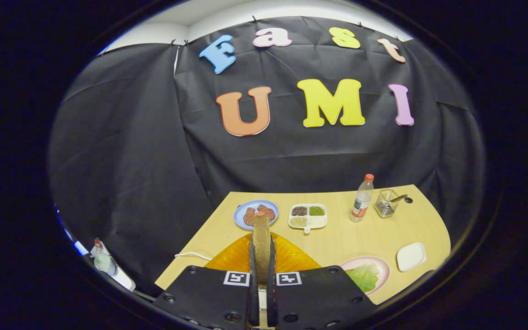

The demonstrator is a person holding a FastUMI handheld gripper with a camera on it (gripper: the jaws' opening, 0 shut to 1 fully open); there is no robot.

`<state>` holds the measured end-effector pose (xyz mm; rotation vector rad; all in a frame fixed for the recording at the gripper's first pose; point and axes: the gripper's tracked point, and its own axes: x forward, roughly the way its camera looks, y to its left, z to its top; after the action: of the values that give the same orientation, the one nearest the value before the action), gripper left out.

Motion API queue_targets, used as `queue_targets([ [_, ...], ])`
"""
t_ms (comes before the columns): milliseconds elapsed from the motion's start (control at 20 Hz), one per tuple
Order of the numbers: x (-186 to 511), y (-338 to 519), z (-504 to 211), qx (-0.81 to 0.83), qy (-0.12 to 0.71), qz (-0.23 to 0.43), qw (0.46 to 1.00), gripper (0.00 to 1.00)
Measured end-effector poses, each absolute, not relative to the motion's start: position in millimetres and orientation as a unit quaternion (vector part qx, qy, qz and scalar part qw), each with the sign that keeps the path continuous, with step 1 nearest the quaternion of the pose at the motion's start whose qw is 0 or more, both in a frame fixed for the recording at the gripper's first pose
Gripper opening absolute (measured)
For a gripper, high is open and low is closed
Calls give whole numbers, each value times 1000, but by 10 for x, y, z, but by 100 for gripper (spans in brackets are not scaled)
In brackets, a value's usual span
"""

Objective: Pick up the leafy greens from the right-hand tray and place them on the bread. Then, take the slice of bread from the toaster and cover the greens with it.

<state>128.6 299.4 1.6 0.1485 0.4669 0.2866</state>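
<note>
Gripper (pixel 261 256) clamped on bread slice (pixel 261 240), upright btwn 2 fingers; leafy greens (pixel 364 276) off to the right.

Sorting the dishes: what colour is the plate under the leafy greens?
Pink, seen in the claw view: the plate holding the leafy greens.

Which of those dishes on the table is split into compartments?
The white tray between the blue plate and the bottle; it has four sections, unlike the others. The gripper is shut on a bread slice.
</note>
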Motion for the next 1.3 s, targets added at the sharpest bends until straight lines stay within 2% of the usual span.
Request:
queue_targets([
  [250,1281,2409,-218,104,235,115,960,6],
  [650,1441,1457,-1418,156,294,57,941,7],
  [1000,1480,1132,-2151,234,344,76,906,7],
  [1300,1573,856,-2446,196,329,68,921,9],
])
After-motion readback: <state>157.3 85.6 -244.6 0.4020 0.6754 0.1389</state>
